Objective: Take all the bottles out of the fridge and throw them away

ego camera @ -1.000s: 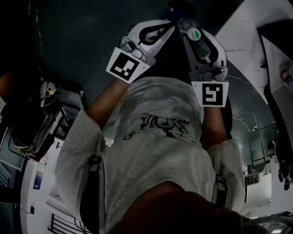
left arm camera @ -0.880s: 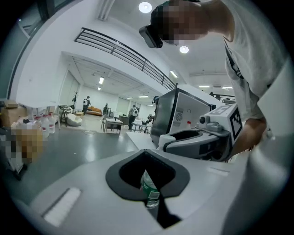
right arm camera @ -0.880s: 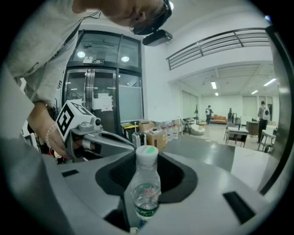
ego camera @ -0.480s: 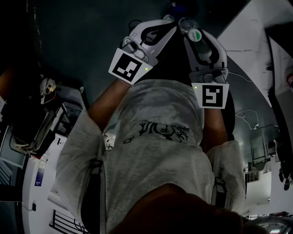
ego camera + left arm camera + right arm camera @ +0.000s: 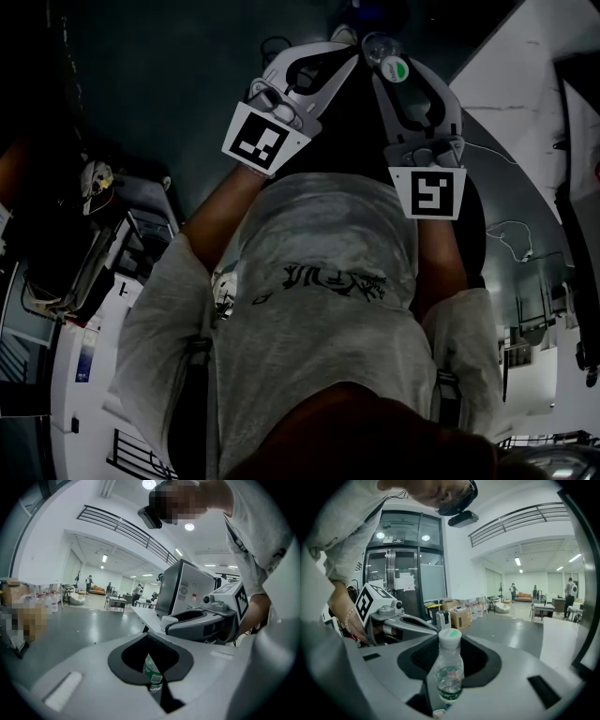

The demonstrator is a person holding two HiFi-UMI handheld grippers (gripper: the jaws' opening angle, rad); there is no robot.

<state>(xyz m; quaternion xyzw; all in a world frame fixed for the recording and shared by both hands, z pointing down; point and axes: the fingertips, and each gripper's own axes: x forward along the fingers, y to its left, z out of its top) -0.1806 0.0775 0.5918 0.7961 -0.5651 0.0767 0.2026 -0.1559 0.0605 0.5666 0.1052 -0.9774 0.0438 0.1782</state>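
White-capped bottle upright, clear, green dot on cap, clamped in right gripper fingers. Second bottle, green label, sits in narrow slit of left gripper fingers, gripped, mostly hidden. Grippers side by side, tips close together, held out over dark floor. Person's grey T-shirt just behind them. White tabletop off to right. Cardboard boxes far back by wall.

Dim head view; bright fisheye elsewhere
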